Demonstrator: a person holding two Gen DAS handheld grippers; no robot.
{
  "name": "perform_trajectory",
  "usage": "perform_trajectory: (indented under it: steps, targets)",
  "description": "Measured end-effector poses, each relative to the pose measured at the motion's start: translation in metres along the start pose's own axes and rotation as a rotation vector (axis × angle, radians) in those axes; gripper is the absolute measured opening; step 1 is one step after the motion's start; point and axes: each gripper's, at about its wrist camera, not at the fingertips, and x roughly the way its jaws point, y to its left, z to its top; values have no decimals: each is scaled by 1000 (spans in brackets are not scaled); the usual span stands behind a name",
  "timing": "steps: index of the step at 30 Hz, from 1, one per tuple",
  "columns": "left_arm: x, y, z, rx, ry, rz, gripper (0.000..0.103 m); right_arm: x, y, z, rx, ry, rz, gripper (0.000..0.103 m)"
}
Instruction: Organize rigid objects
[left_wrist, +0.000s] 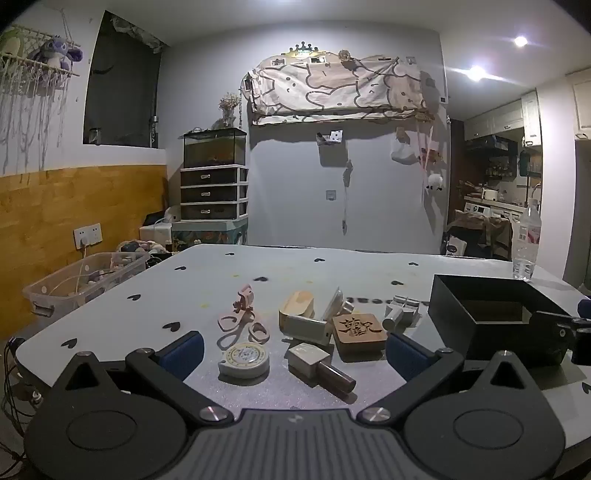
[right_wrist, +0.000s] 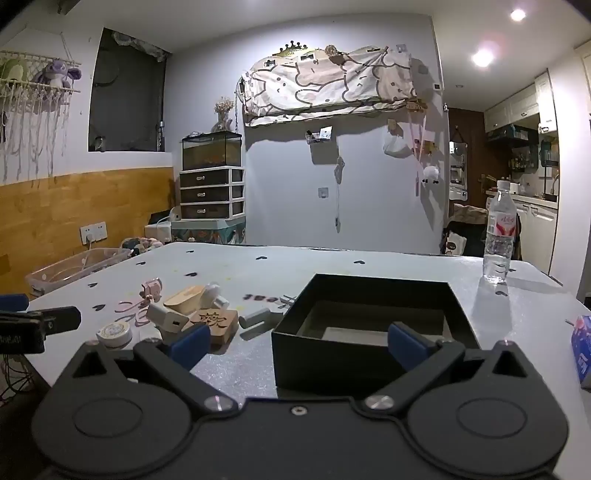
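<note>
Small rigid objects lie grouped on the white table: a round tape measure, pink scissors, a carved wooden block, a stamp with a dark handle, a white charger, a rounded wooden piece and a grey clip. An open black box stands to their right. My left gripper hovers open just in front of the group, holding nothing. My right gripper is open and empty in front of the box; the wooden block sits to its left.
A clear water bottle stands at the table's far right. A blue carton sits at the right edge. Beyond the left edge a clear plastic bin rests lower down. A drawer unit stands against the back wall.
</note>
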Motion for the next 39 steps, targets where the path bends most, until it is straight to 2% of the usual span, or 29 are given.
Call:
perform_trajectory:
  steps: [6, 39]
  targets:
    - [1, 1, 0, -7, 1, -6, 103, 1, -1, 0, 17, 25, -3, 103]
    - [-9, 12, 3, -25, -16, 7, 103, 3, 3, -3, -5, 32, -4, 103]
